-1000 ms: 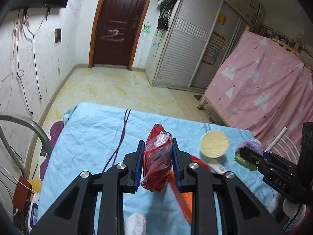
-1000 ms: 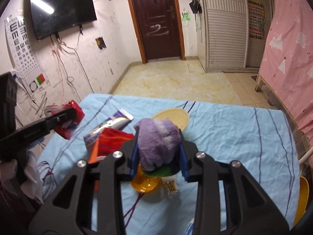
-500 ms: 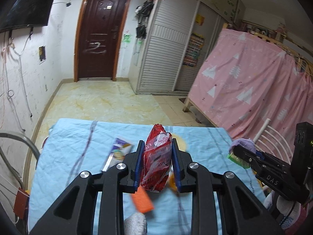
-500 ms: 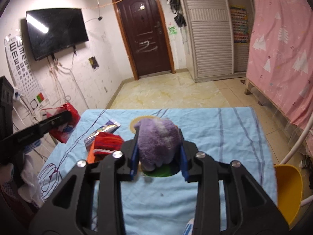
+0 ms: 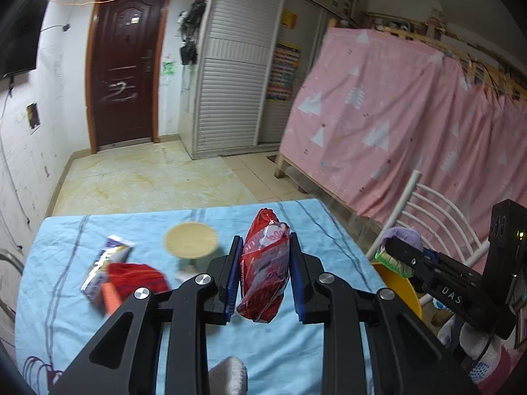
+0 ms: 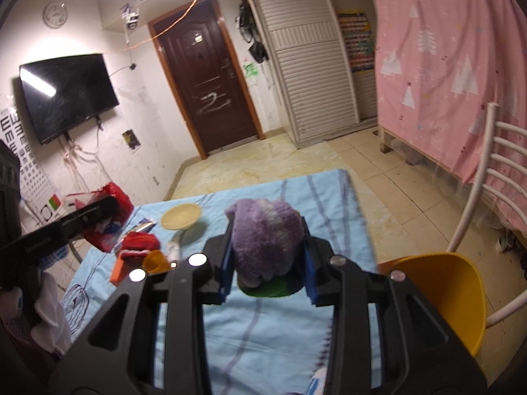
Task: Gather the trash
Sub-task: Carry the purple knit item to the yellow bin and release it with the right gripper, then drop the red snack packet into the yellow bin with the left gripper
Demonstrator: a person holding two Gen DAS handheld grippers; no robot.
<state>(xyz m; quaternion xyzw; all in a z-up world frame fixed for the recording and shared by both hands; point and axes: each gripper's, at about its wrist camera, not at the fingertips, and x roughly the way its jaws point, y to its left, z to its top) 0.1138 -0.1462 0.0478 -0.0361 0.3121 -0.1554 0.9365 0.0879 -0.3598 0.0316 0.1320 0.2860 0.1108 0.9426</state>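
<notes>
My left gripper [image 5: 263,260] is shut on a red snack wrapper [image 5: 265,270] and holds it above the blue tablecloth [image 5: 296,345]. My right gripper [image 6: 266,256] is shut on a purple knitted cloth [image 6: 265,242] with a green piece [image 6: 268,289] under it, held above the table's right part. A yellow bin [image 6: 451,289] stands just right of the table, beside the right gripper; it also shows in the left wrist view [image 5: 397,288]. The right gripper with its purple cloth [image 5: 400,235] shows at the right of the left wrist view.
On the table lie a cream round lid [image 5: 191,240], a red cloth [image 5: 136,278], an orange flat piece [image 5: 110,298], a blue-white packet [image 5: 105,261] and an orange cup [image 6: 156,261]. A white chair [image 6: 494,177] stands behind the bin. A pink curtain [image 5: 411,131] hangs at the right.
Both grippers have swung to the right with their loads. The yellow bin has come into view beside the right gripper, and the table items have slid left in both views.
</notes>
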